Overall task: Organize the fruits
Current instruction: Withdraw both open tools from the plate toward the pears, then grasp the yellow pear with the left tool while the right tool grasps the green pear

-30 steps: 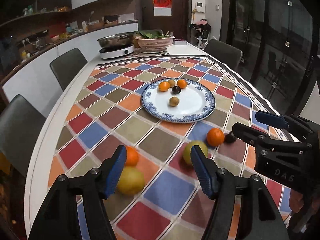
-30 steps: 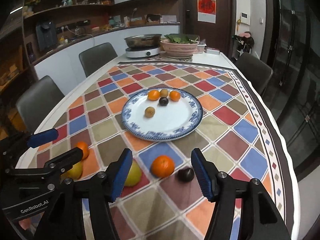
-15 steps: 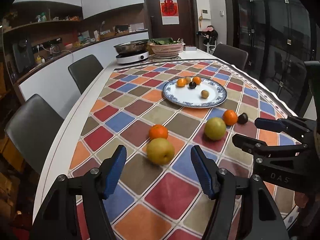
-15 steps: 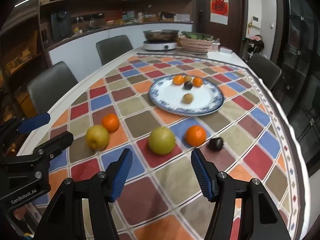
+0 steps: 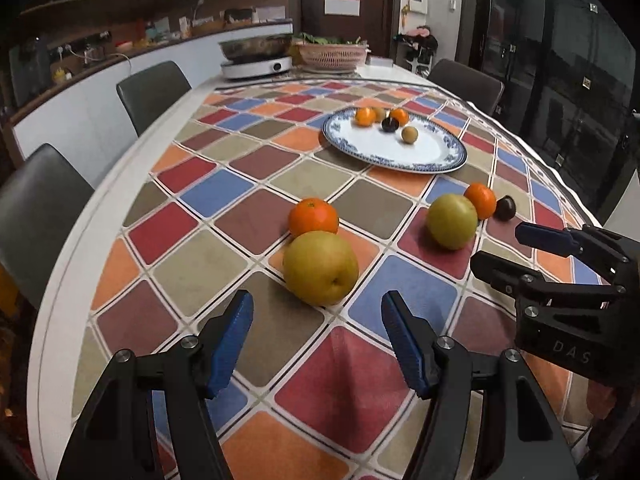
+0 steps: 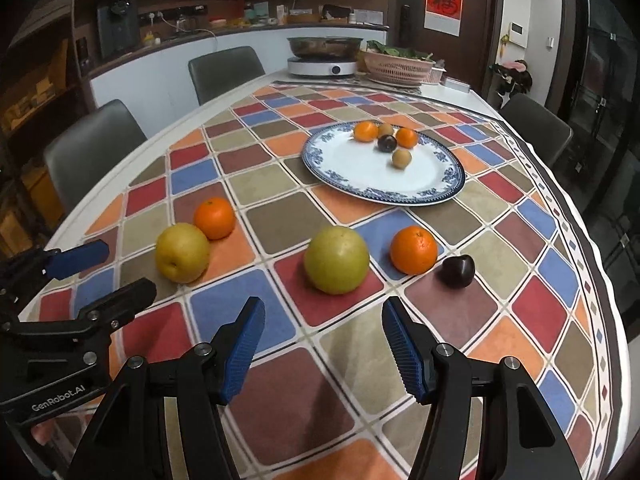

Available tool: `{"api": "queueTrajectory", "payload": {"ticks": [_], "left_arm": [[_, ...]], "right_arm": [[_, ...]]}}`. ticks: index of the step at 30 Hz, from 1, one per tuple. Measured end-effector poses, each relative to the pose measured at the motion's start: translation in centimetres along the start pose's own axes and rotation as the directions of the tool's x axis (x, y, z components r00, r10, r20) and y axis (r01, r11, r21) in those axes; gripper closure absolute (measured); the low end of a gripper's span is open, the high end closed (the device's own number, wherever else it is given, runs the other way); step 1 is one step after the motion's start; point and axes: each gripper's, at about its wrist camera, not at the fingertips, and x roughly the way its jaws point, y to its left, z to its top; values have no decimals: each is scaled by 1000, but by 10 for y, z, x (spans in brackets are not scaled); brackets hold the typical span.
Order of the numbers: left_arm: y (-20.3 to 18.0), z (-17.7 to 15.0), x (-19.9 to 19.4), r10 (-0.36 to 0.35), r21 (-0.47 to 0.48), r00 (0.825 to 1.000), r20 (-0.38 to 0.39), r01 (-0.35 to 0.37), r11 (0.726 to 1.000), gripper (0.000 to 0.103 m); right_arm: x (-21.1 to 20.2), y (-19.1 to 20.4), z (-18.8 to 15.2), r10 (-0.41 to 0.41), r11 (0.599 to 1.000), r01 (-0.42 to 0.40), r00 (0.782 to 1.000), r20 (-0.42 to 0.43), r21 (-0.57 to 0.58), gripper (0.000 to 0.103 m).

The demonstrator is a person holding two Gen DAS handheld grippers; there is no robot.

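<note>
Both grippers dropped low since 1 s ago, left gripper [image 5: 316, 340] spread empty with pear [image 5: 320, 267] at 12 o'clock, right gripper [image 6: 323, 344] spread empty facing green pear [image 6: 336, 260]; plate [image 6: 440, 196] well beyond, so likely grasps next

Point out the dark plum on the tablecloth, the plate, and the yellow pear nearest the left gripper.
dark plum [image 6: 458, 271], right wrist view, middle of its skin.
plate [image 6: 360, 168], right wrist view, bare white centre.
yellow pear [image 5: 320, 267], left wrist view, middle of its front.

four oranges [image 6: 413, 250], two pears [image 6: 336, 260], one plate [image 6: 360, 184]
</note>
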Motion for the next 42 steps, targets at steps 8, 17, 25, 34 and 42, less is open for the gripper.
{"api": "queueTrajectory", "payload": {"ticks": [8, 17, 25, 34, 42], "left_arm": [[-2, 12, 25, -29, 14, 999, -35, 30, 999, 40], [-1, 20, 45, -16, -6, 998, -59, 15, 1000, 50], [1, 23, 51, -9, -28, 998, -66, 7, 1000, 53], [-1, 24, 54, 9, -36, 997, -71, -12, 999, 53], [-2, 24, 54, 17, -30, 997, -74, -20, 999, 53]], "right_arm": [[23, 0, 8, 13, 1000, -13, 1000, -24, -25, 42], [42, 0, 18, 28, 999, -29, 998, -48, -29, 47], [54, -4, 21, 15, 1000, -17, 998, -65, -21, 48], [64, -9, 21, 29, 1000, -29, 996, -83, 1, 53], [64, -10, 20, 32, 999, -32, 997, -67, 3, 54]]}}
